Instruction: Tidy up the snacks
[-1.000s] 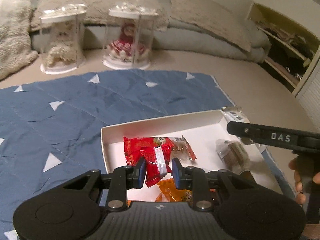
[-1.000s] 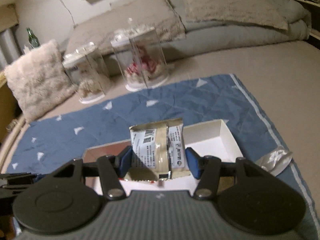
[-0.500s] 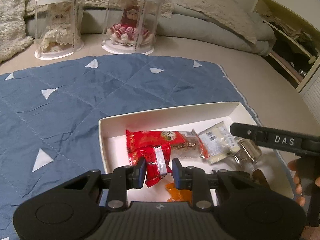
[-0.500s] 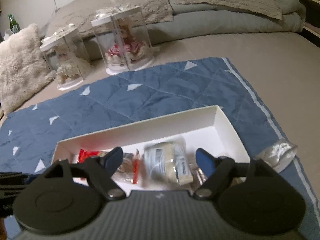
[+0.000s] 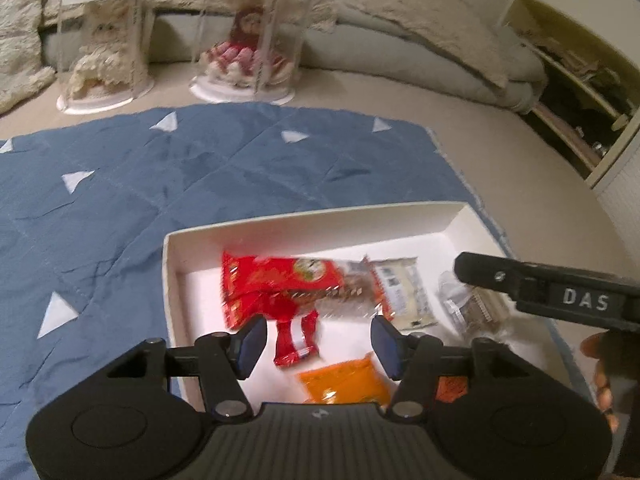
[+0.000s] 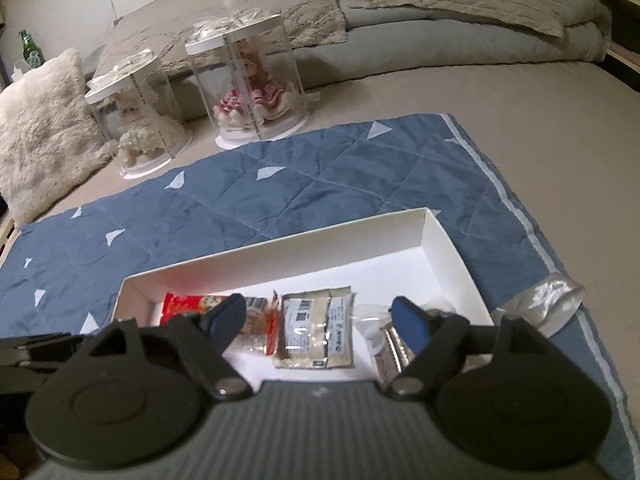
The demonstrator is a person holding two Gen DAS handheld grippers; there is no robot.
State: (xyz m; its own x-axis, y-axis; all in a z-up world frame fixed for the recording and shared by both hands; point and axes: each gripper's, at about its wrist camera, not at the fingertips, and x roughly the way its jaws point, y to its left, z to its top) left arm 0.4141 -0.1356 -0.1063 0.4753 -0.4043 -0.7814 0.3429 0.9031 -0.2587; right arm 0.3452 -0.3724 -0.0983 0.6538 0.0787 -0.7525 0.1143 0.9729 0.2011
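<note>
While both grippers hover over a white box (image 5: 460, 216) on a blue quilted mat (image 5: 160, 168), the snacks lie loose on the box floor. The left gripper (image 5: 318, 340) has just been opening its jaws; its blue pads now stand apart, and the small red packet (image 5: 294, 336) lies in the gap between them, touched by neither pad. Behind it rests a larger red packet (image 5: 280, 276), overlapping a clear-windowed snack bar (image 5: 344, 294), with a pale packet (image 5: 402, 296) to the right and an orange packet (image 5: 346, 380) nearest the camera. The right gripper (image 6: 320, 322) has its jaws spread wide over the pale packet (image 6: 316, 328), which lies flat in the box with its printed label facing up, clear of both pads. A clear-wrapped snack (image 6: 384, 340) sits just to the right of it, partly hidden by the right finger. A crumpled silver wrapper (image 6: 540, 300) lies on the mat outside the box's right wall. Two clear display cases holding dolls (image 6: 248, 84) stand beyond the mat, in front of grey bedding.
</note>
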